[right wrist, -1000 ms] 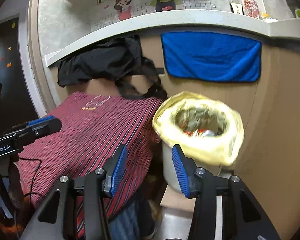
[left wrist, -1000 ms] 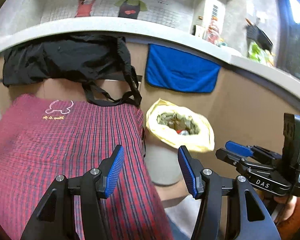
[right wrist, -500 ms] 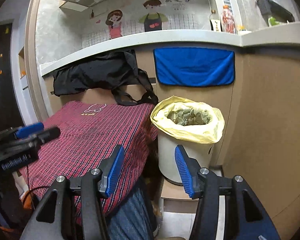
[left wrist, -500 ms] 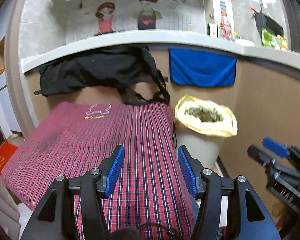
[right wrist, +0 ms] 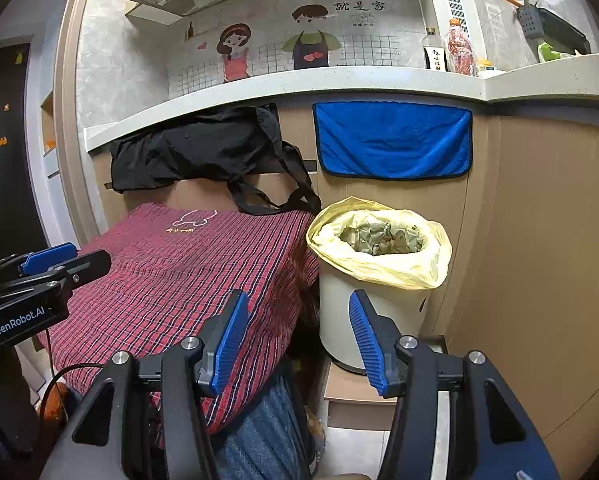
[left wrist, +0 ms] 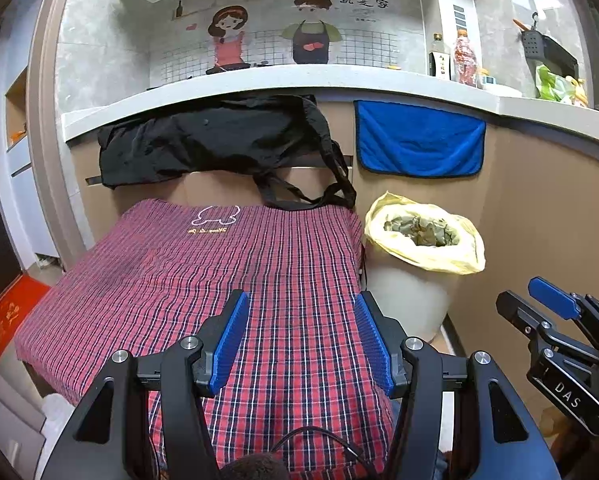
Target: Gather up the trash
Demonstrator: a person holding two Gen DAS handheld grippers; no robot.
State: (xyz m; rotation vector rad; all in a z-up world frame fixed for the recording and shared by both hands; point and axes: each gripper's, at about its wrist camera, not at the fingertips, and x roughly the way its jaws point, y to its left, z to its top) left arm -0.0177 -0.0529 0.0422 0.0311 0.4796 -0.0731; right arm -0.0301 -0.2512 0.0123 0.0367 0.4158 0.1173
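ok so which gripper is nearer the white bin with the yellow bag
Right. The right gripper faces the white bin with the yellow bag, which sits just ahead of its right finger. The left gripper hangs over the red plaid cloth, with the bin off to its right.

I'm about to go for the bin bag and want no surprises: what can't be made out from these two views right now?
- Trash bin: its base, hidden in the right wrist view by the right gripper fingers.
- Yellow bag: what lies under the top layer of leafy trash, in both views.
- What the plaid cloth covers.
- Bottle labels on the counter: too small to read.
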